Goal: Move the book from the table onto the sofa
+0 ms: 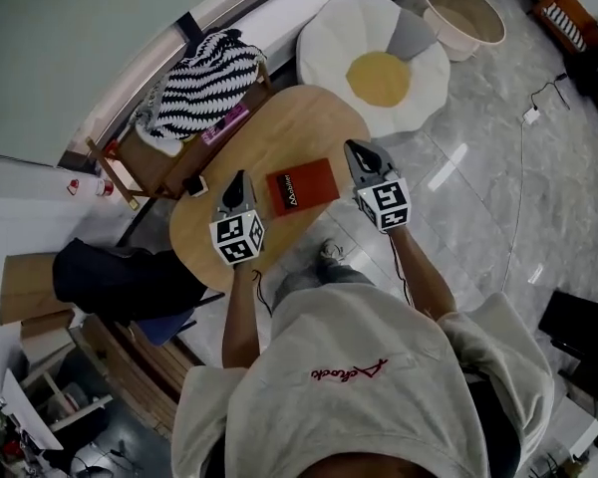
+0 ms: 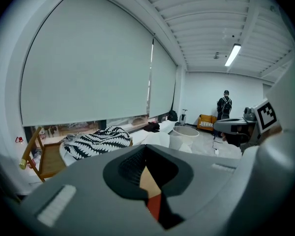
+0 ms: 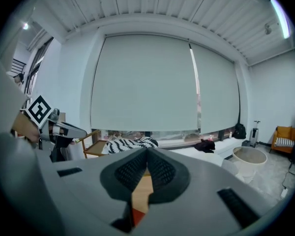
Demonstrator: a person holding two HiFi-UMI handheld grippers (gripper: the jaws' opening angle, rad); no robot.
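Observation:
A red book lies flat near the middle of the oval wooden table. My left gripper hovers just left of the book with its jaws shut and nothing between them. My right gripper hangs at the book's right edge, also shut and empty. Along the left gripper a sliver of the red book shows below its closed jaws. The right gripper likewise shows wood and a red corner beneath it. A white flower-shaped floor sofa with a yellow centre lies beyond the table.
A wooden chair with a black-and-white striped blanket stands at the table's far left. A pink item and a small dark object lie on the table's left side. A round beige tub sits past the sofa. A person stands far off.

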